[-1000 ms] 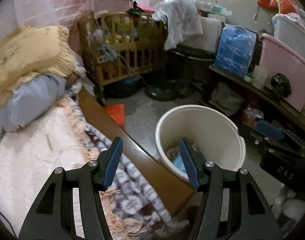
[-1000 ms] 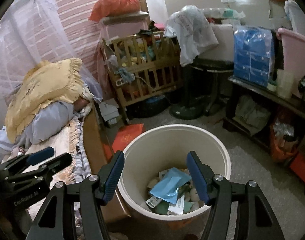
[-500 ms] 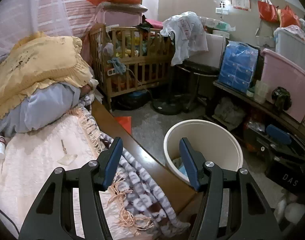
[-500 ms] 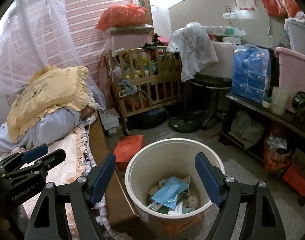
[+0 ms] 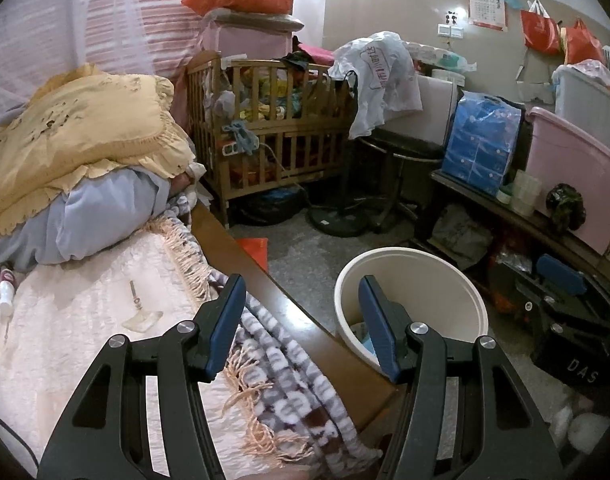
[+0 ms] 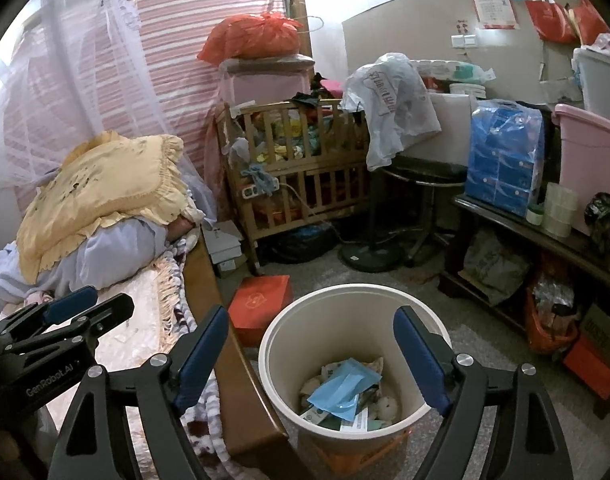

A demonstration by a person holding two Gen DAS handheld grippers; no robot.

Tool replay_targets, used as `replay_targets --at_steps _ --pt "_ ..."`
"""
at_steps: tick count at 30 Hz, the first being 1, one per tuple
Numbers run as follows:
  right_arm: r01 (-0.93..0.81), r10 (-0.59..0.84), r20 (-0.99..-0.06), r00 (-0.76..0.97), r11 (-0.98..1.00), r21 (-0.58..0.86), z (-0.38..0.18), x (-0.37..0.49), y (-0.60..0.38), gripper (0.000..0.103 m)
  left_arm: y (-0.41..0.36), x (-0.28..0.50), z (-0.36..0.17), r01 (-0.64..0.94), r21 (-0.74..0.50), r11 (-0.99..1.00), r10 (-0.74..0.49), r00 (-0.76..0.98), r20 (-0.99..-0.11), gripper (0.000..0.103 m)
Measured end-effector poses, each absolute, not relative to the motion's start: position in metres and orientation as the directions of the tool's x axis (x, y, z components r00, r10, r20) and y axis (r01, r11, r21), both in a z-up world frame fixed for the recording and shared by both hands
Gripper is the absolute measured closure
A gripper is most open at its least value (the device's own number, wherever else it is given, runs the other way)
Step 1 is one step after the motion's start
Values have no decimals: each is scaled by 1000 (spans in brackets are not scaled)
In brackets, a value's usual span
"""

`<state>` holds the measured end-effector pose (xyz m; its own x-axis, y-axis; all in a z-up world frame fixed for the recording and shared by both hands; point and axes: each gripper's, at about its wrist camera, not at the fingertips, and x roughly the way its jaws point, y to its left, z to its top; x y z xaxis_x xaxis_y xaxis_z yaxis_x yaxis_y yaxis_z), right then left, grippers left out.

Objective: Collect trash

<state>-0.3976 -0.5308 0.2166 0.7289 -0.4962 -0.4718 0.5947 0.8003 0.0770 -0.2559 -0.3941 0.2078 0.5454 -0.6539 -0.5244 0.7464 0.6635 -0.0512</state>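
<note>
Trash (image 6: 345, 390) lay in the bin (image 6: 433, 320) beside the bed (image 5: 85, 312) as both hand-held grippers, right (image 6: 311, 356) just widened and left (image 5: 301, 320), hovered apart and empty, seemingly between pickups, the next needing a fresh reach bedward.

Cluttered bedroom: wooden crib (image 6: 301, 168) against a pink-striped curtain (image 6: 165, 76).

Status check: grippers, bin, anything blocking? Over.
Left gripper and right gripper open, both empty, right's jaws just widened. Bin beside bed, blue wrapper inside. Nothing blocking.
</note>
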Motion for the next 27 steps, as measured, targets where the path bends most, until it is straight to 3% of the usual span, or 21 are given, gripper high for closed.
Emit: replay_targets --at_steps 27 --pt "593 -493 -479 727 801 76 213 -396 -529 19 -394 -255 206 745 -54 665 -652 544 -529 46"
